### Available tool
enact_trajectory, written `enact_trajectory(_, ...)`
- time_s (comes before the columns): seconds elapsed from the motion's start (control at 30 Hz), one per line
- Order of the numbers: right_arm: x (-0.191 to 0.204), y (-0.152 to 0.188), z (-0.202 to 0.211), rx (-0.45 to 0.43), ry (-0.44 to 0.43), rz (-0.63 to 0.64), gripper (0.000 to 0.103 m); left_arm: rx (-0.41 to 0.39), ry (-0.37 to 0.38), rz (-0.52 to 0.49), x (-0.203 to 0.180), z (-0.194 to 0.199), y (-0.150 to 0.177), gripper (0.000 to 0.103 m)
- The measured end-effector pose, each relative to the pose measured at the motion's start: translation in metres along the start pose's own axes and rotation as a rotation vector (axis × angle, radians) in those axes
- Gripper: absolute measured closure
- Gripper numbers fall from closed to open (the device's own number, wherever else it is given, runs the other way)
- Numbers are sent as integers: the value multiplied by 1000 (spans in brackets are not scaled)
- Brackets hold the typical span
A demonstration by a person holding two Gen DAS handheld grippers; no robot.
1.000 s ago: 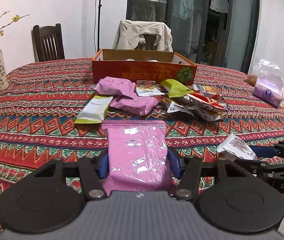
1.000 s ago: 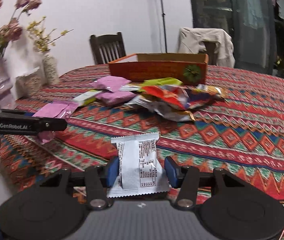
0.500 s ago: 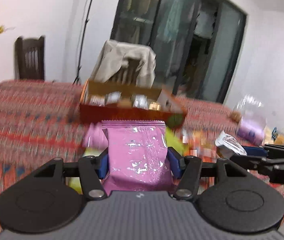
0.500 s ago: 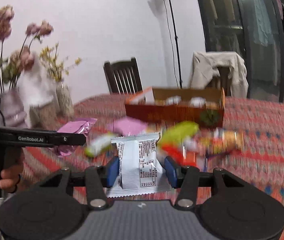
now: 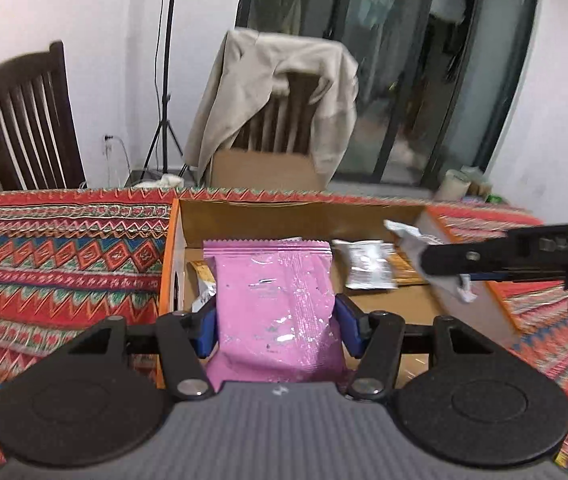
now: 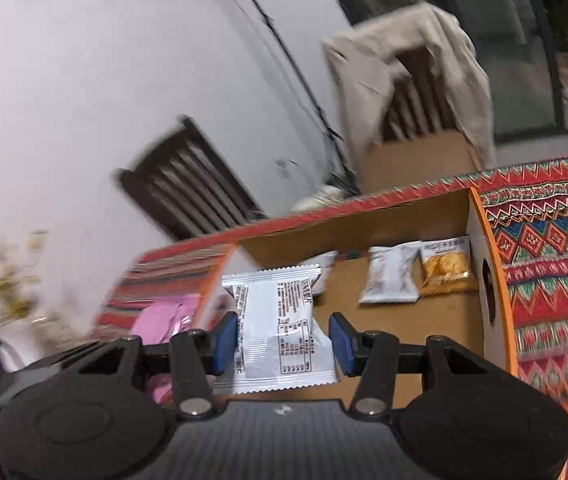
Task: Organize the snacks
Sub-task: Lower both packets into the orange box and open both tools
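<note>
The left tongs (image 5: pixel 275 330) squeeze a pink snack bag (image 5: pixel 273 300); the right tongs (image 6: pixel 282 338) squeeze a white snack bag (image 6: pixel 277 328). A second ago both were low over the table. Now both hang over the open cardboard box (image 5: pixel 284 218), so dropping them in looks next. Each bag sticks up between its blue pads (image 5: pixel 205 330).
</note>
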State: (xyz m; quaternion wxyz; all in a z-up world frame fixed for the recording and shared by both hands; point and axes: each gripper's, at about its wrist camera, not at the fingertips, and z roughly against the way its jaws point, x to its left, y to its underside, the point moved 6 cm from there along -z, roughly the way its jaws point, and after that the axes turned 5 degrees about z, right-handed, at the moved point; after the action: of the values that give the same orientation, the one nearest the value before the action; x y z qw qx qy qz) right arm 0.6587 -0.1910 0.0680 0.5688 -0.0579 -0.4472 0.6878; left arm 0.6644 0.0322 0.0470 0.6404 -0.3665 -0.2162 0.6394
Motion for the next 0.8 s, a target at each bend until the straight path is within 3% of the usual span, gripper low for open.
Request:
enact_trajectory(0.1,-21,-13,-59,62,64,-44,54,35,-45,14,14,-39,-11,44)
enact_trajectory(0.2,-35,-16,-106,115,106,-66,54,72,-44,29,23,-68,-22,44)
enact_trajectory(0.4,-41,-24,-152,152,132,-73,47,86,-75,-10,27,-95,-30,34)
enact_trajectory(0.57,-33,-21,-147,134,100,-71,43,76,-58,-5,28,-83,-27,30)
enact_trajectory(0.8,-23,-34,-92,81,116,5,42,46,-63,-4,20,-29,-37,28)
